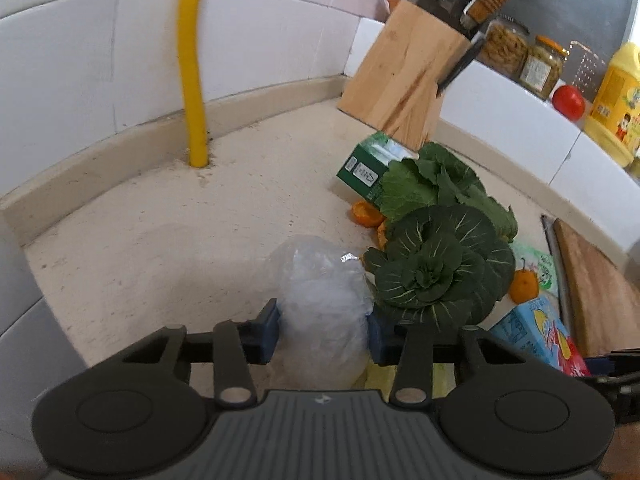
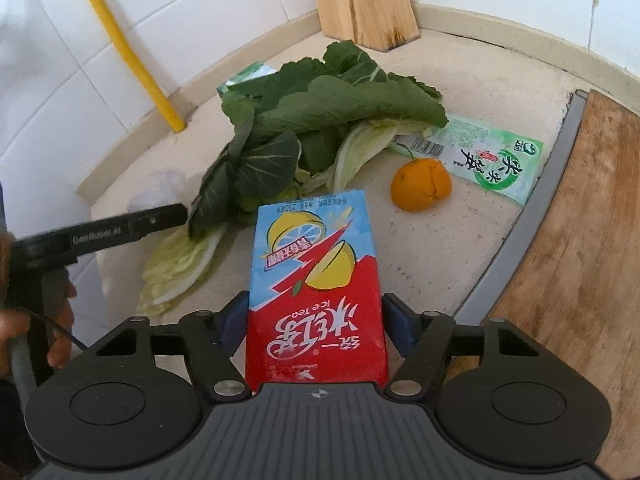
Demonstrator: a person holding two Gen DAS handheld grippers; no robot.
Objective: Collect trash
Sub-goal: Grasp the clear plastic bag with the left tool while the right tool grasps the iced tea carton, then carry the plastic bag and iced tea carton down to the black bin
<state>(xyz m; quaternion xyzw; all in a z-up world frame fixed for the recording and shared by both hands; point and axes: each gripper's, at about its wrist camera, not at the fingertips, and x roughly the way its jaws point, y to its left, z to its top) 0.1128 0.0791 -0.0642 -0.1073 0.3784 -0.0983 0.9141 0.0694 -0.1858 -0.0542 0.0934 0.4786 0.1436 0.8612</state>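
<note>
My left gripper (image 1: 323,332) is shut on a crumpled clear plastic bag (image 1: 320,280), with its blue pads pressing on both sides. My right gripper (image 2: 315,320) is shut on a red and blue ice tea carton (image 2: 316,272), which lies lengthwise between its pads. The carton (image 1: 536,336) also shows at the lower right of the left wrist view. Past it on the beige counter (image 2: 432,248) lie leafy greens (image 2: 320,120), an orange peel (image 2: 421,185), a green wrapper (image 2: 492,160) and a green carton (image 1: 368,164). The left gripper's finger (image 2: 160,216) reaches under the greens in the right wrist view.
A knife block (image 1: 404,76) stands in the back corner and a yellow pipe (image 1: 192,80) runs up the tiled wall. A wooden cutting board (image 2: 580,240) lies at the right. Jars (image 1: 542,64), a tomato (image 1: 568,102) and a yellow bottle (image 1: 618,104) sit on the ledge.
</note>
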